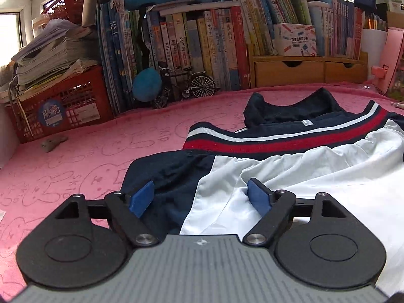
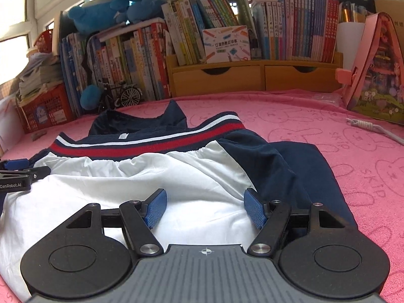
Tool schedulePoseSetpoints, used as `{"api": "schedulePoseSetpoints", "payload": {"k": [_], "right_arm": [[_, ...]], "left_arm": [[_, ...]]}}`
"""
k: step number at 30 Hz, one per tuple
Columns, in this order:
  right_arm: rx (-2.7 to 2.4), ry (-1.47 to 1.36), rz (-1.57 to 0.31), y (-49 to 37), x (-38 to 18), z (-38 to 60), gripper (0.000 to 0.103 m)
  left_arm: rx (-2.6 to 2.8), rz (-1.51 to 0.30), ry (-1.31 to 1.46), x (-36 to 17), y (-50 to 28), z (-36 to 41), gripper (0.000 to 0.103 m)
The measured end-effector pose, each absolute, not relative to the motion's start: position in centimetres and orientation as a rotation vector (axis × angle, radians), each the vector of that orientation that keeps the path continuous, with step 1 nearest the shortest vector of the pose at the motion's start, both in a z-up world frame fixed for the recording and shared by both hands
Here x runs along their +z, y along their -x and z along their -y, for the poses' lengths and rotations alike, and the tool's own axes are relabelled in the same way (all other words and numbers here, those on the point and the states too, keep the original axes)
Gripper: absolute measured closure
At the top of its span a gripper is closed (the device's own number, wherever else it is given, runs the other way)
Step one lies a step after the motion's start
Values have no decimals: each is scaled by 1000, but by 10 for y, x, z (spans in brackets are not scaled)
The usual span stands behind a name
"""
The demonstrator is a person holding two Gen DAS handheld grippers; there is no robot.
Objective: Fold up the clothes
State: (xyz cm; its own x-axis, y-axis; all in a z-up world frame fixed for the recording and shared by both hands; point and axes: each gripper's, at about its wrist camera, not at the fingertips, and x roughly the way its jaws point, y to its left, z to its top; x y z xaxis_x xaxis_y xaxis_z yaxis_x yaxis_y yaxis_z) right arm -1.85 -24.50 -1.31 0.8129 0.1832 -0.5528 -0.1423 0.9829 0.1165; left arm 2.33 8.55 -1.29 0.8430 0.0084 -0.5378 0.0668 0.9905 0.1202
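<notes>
A jacket (image 1: 303,166) with a white body, navy sleeves and a red, white and navy striped band lies spread on the pink blanket (image 1: 75,164). My left gripper (image 1: 200,195) hovers open over its left side, where the navy sleeve meets the white panel; its blue pads (image 1: 141,198) stand wide apart, pinching nothing. My right gripper (image 2: 205,207) is open too, above the jacket (image 2: 151,171) at the right edge of the white panel, beside the navy sleeve. The left gripper (image 2: 15,169) shows at the left edge of the right wrist view.
Behind the blanket stand a row of books (image 1: 189,45), a wooden drawer shelf (image 1: 303,72), a red crate (image 1: 63,106) stacked with papers and a model bicycle (image 1: 186,85). A pink box (image 2: 376,70) and a white cord (image 2: 371,128) lie at the right.
</notes>
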Motion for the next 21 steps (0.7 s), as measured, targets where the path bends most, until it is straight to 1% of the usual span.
{"api": "schedulePoseSetpoints", "payload": {"k": [5, 8, 12, 15, 16, 19, 21], "right_arm": [[27, -30, -502, 54, 0, 222, 35], [85, -98, -478, 95, 7, 199, 36], [221, -132, -501, 136, 5, 161, 48], [239, -83, -566, 139, -15, 134, 54], [236, -57, -580, 139, -22, 126, 54], [217, 49, -514, 146, -29, 109, 54], [220, 38, -518, 146, -30, 109, 54]], "left_arm": [[-31, -588, -138, -14, -27, -84, 19], [-39, -597, -116, -14, -28, -87, 19], [-45, -605, -94, -14, -30, -91, 18], [-44, -606, -94, -14, -30, -91, 17], [-43, -606, -95, -14, -30, -90, 16], [-42, -608, -95, -14, -30, -90, 16], [-41, -608, -95, -14, -30, -90, 16]]}}
